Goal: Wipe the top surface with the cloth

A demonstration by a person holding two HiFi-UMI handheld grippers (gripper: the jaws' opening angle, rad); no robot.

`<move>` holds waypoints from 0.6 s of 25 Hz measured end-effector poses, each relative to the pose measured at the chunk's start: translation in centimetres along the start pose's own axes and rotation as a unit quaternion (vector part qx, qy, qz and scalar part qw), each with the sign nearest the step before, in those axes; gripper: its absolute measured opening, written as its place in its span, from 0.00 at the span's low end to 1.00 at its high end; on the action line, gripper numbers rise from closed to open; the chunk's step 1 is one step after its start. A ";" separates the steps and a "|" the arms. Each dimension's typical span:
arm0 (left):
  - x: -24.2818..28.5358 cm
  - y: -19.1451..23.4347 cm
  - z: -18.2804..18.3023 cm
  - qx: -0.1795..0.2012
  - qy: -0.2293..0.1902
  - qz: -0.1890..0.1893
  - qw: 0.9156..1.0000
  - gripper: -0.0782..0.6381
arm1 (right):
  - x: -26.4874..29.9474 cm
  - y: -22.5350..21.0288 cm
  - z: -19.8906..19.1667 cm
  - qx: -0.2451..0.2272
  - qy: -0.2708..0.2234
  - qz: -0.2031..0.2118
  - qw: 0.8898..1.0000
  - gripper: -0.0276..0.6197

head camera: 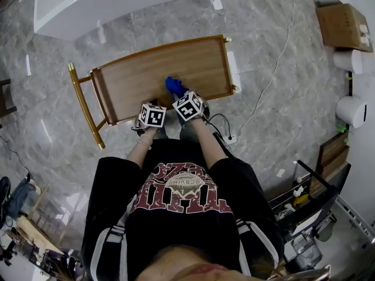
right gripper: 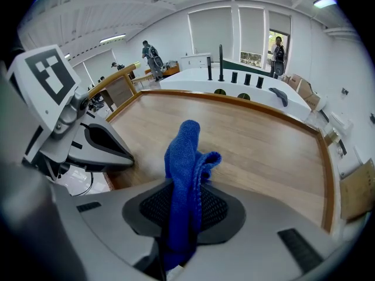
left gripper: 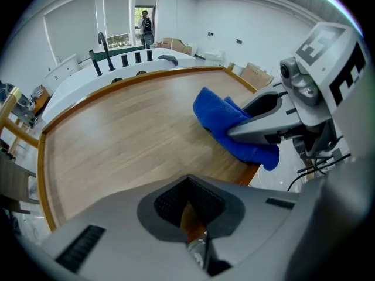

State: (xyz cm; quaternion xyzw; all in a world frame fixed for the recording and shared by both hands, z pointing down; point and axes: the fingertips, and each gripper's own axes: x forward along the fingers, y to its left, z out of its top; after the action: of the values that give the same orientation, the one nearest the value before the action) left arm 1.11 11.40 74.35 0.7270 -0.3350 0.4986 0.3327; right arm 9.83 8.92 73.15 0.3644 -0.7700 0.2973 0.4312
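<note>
A blue cloth (head camera: 173,86) lies bunched near the front edge of the wooden top (head camera: 176,63) of a gold-framed cart. My right gripper (head camera: 179,95) is shut on it; in the right gripper view the cloth (right gripper: 184,163) stands up out of the closed jaws over the wood (right gripper: 263,139). My left gripper (head camera: 151,115) hovers just left of it at the front edge, jaws together with nothing in them. In the left gripper view the left gripper (left gripper: 188,206) looks across the wood (left gripper: 117,139), with the cloth (left gripper: 222,122) and the right gripper's fingers (left gripper: 266,124) at the right.
A white counter with a sink (head camera: 117,4) stands beyond the cart. Cardboard boxes (head camera: 343,25) and white rolls (head camera: 351,110) line the right wall. A cable (head camera: 275,69) runs over the marble floor. A shelf rack (head camera: 310,198) sits at lower right. People stand far off (right gripper: 151,54).
</note>
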 end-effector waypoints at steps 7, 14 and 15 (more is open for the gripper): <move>0.1 -0.3 0.1 0.031 0.025 0.028 0.999 0.18 | -0.6 -1.3 -0.9 0.003 0.002 -0.008 1.000 0.20; 0.3 -3.2 2.7 0.038 0.003 -0.012 0.999 0.18 | -1.1 -2.6 -1.5 0.006 0.000 -0.016 1.000 0.20; 0.4 -3.6 3.0 0.042 0.002 -0.015 0.999 0.18 | -1.2 -2.7 -1.5 0.006 -0.001 -0.017 1.000 0.20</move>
State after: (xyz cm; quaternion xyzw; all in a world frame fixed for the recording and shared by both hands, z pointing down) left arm 5.68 10.83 73.36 0.7443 -0.3024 0.5083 0.3102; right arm 13.19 8.96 73.18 0.3800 -0.7622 0.2947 0.4334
